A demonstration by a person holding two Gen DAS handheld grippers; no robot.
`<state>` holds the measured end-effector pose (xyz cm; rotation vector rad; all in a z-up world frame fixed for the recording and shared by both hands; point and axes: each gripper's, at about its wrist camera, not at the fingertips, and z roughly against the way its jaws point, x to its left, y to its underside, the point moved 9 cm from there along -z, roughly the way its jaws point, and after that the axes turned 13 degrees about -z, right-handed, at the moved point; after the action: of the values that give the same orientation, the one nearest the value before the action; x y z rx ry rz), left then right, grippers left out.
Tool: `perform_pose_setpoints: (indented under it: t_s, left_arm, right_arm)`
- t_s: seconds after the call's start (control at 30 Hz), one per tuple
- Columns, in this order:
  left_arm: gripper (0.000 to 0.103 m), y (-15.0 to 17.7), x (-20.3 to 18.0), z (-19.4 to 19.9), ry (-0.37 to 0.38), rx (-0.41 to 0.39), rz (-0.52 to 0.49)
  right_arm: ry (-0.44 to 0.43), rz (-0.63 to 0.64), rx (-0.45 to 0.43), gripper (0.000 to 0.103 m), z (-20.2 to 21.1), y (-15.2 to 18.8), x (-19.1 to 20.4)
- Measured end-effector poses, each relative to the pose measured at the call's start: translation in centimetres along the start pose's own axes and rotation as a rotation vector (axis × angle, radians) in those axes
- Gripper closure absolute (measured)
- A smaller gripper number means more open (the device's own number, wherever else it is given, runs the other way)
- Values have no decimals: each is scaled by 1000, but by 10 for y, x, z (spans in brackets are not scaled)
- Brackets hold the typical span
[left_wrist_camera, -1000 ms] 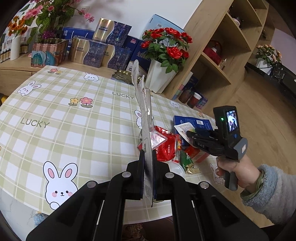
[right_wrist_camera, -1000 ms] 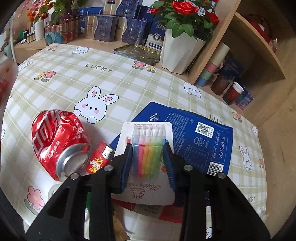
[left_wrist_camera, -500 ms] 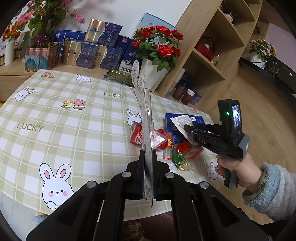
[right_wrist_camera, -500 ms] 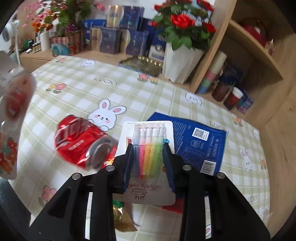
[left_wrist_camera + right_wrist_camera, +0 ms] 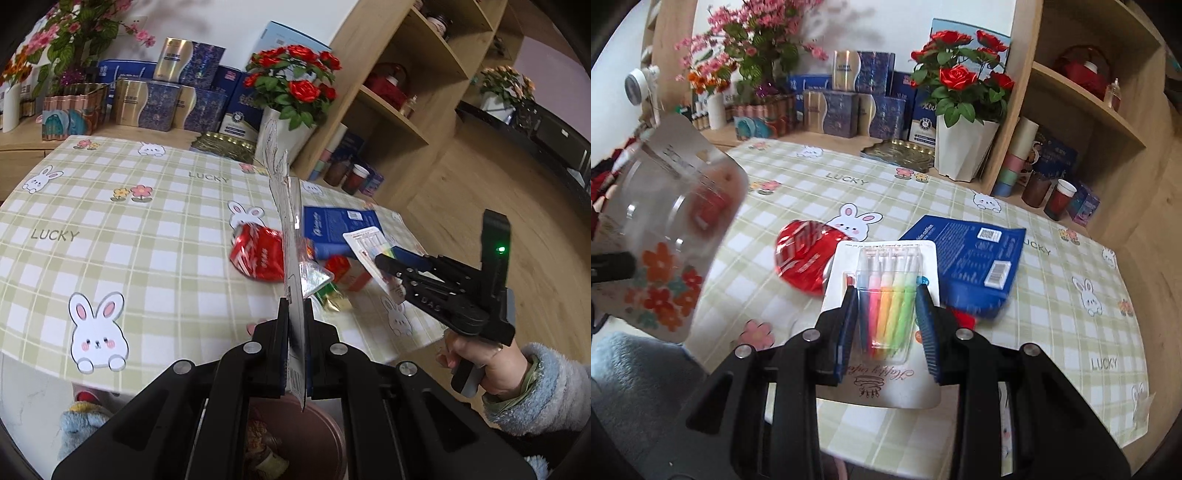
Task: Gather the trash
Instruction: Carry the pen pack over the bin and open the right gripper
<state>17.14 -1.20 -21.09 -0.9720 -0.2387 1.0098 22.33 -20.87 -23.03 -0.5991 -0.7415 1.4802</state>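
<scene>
We carry two pieces at once: our left tongs [image 5: 295, 332] pinch a flat blister card [image 5: 291, 236] edge-on, and our right tongs [image 5: 886, 317] clamp the candle pack [image 5: 886, 295], lifted above the surface [image 5: 110, 221]. The bin [image 5: 332, 428] sits below the left tongs; we should centre each piece over its rim before letting go.

Both claws are chunky black plastic with round silver screws; the right claw [image 5: 380, 260] has blue pads, a glowing green light and faint lettering, maybe "DAS". Fuzzy pale-blue sleeve [image 5: 546, 391], greenish cuff underneath.
</scene>
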Motion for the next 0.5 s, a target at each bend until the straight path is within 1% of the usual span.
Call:
perform_pose_setpoints:
  t_s: [0.17, 0.27, 0.4, 0.5]
  left_arm:
    - [96, 13, -20, 13, 12, 17, -35]
    - [96, 21, -31, 22, 17, 25, -51]
    - [96, 32, -42, 31, 20, 35, -62]
    - [96, 42, -46, 38, 19, 42, -65]
  right_arm:
    - [-55, -40, -15, 68, 37, 20, -2]
    - [-77, -35, -23, 68, 55, 33, 1]
    - [-105, -40, -13, 68, 76, 56, 5]
    - [-120, -43, 3, 68, 83, 72, 7]
